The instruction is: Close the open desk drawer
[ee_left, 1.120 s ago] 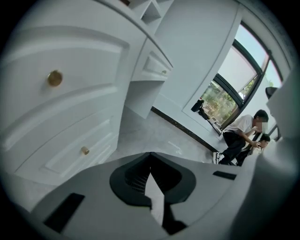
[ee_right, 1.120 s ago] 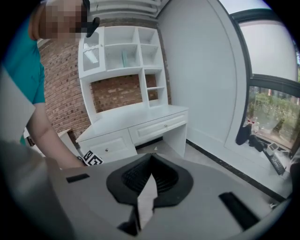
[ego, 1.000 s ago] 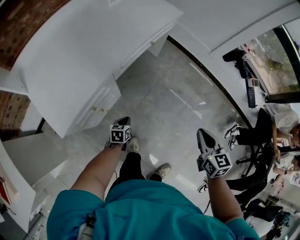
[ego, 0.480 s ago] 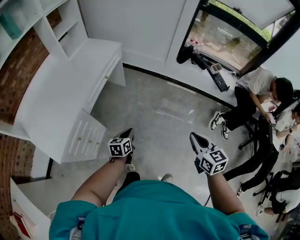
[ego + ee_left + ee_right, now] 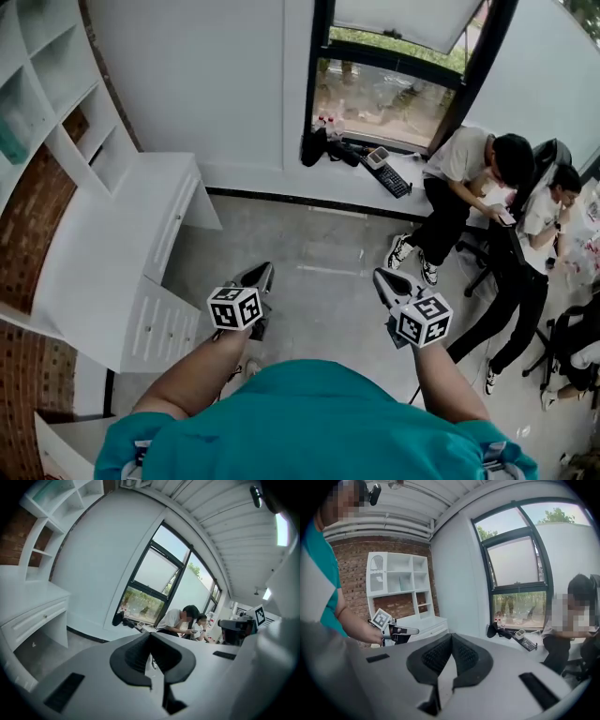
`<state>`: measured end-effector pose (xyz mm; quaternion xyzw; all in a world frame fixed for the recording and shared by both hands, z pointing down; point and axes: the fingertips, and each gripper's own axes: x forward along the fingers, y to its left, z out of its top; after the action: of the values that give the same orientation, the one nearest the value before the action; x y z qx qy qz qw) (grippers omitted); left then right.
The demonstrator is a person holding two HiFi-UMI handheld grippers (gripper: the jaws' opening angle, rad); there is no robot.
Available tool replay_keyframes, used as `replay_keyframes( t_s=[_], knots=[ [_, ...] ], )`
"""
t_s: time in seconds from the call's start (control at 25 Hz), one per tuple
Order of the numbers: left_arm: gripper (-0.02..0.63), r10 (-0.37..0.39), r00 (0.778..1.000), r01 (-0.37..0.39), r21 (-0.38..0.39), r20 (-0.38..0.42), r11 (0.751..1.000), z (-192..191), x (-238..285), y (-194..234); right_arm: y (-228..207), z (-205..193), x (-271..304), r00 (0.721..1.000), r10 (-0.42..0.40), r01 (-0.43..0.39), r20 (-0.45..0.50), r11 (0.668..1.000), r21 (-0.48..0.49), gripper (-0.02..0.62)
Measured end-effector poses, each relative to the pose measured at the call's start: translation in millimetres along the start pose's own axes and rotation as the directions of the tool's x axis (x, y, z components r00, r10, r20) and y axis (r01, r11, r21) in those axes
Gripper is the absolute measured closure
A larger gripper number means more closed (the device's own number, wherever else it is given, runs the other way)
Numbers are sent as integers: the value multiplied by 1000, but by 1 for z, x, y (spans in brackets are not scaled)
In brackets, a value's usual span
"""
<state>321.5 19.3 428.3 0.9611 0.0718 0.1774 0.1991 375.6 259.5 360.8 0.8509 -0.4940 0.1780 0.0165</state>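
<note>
The white desk [image 5: 98, 258] stands at the left under a white shelf unit [image 5: 56, 75]. Its drawer block [image 5: 161, 326] with small knobs faces the floor space, and I cannot tell from here which drawer stands open. My left gripper [image 5: 260, 277] hangs shut and empty over the grey floor, right of the drawer block and apart from it. My right gripper [image 5: 382, 280] is also shut and empty, further right. In the left gripper view the desk [image 5: 26, 616] lies far left of the shut gripper [image 5: 151, 639]. The right gripper view shows its shut gripper [image 5: 451, 639] and the left gripper [image 5: 402, 631].
Two people [image 5: 469, 164] sit on chairs at the right by a table. A windowsill under the window [image 5: 384, 89] carries a keyboard [image 5: 387, 179] and a black bag [image 5: 323, 148]. Grey floor [image 5: 319, 253] lies between the desk and the people.
The head view has swung upward: the desk slid to the left edge, and the window and seated people came into view. Both grippers stayed shut in about the same place.
</note>
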Motion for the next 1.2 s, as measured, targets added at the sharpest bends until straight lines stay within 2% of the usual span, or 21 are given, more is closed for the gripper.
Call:
replay_keyframes(
  t_s=[0.12,0.28,0.48,0.76,1.2],
  knots=[
    [594,-75,997,74,71,23,995,35,3,-35,-9,20,-14,999,-17,18,33,1000,-7,574],
    [594,-162,984,148,165,73,975,84,1,-78,-20,47,-30,997,-33,34,65,999,-20,574],
    [594,-251,963,224,226,98,948,123,-11,-114,-22,75,-36,996,-33,37,87,998,-43,574],
    [594,-299,951,261,303,85,917,138,-30,-136,-11,107,-36,993,5,3,114,997,-75,574],
    [594,-309,947,267,319,89,909,141,-41,-136,4,126,-26,992,39,-26,120,993,-115,574]
  ],
)
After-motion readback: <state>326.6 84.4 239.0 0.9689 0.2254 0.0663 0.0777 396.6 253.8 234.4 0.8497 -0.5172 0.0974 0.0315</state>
